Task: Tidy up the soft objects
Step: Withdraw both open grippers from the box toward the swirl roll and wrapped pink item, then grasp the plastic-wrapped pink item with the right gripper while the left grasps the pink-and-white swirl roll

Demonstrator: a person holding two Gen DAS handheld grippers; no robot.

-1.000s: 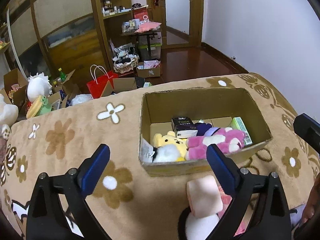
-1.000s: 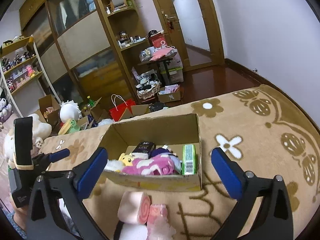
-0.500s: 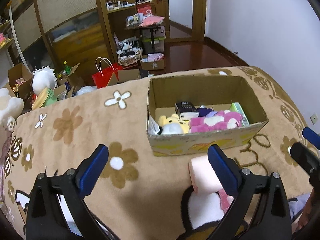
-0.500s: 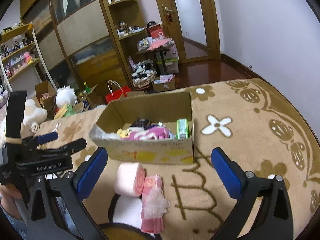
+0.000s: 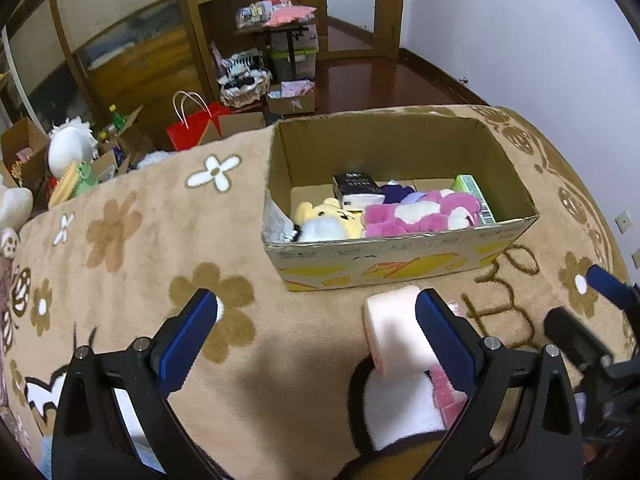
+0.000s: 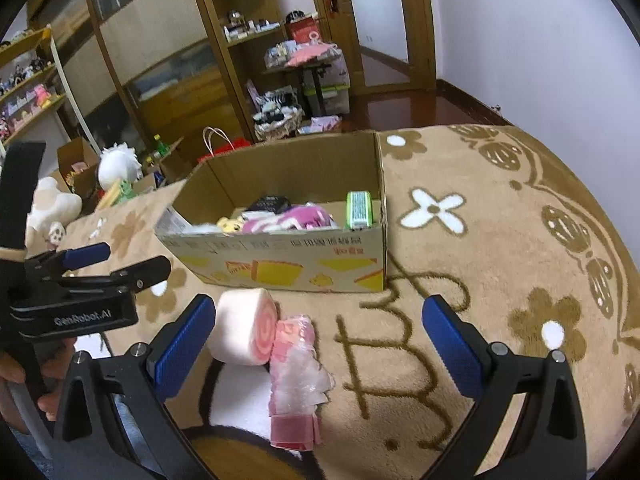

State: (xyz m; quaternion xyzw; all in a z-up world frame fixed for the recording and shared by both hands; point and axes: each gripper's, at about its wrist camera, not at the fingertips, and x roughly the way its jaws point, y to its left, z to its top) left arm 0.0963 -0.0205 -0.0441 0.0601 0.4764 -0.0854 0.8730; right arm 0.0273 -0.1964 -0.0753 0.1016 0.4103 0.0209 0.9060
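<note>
Both grippers sit farther back from the cardboard box [image 5: 400, 240] than a second ago; the box front, earlier cut off by the frame bottom in the left wrist view, now shows in full with bare blanket [image 5: 132, 248] between it and the fingertips.

Left gripper [image 5: 316, 330]: jaws spread wide, grasping nothing. Its right finger overlaps the pink swirl roll [image 5: 394, 334] in the left wrist view (contact cannot be confirmed from this angle).

Right gripper [image 6: 320, 330]: jaws likewise wide apart, empty. The roll [image 6: 248, 330] lies just inside its left finger, not pinched.

Roll position: on the blanket, in front of the box's near wall, apart from it. Touching the roll's swirl end is a pink frilly cloth item [image 6: 298, 376], crumpled, lying toward the camera. Both rest partly on a white-and-black patch of the blanket pattern.

Box contents unchanged from the earlier frames: yellow plush [image 5: 326, 218] at the left, pink-and-white plush [image 5: 420, 214] in the middle, a black packet [image 5: 356, 188] behind, a green packet [image 5: 474, 196] upright against the right wall.

In the right wrist view a hand [image 6: 24, 380] grips the left gripper's body at the frame's left edge.
</note>
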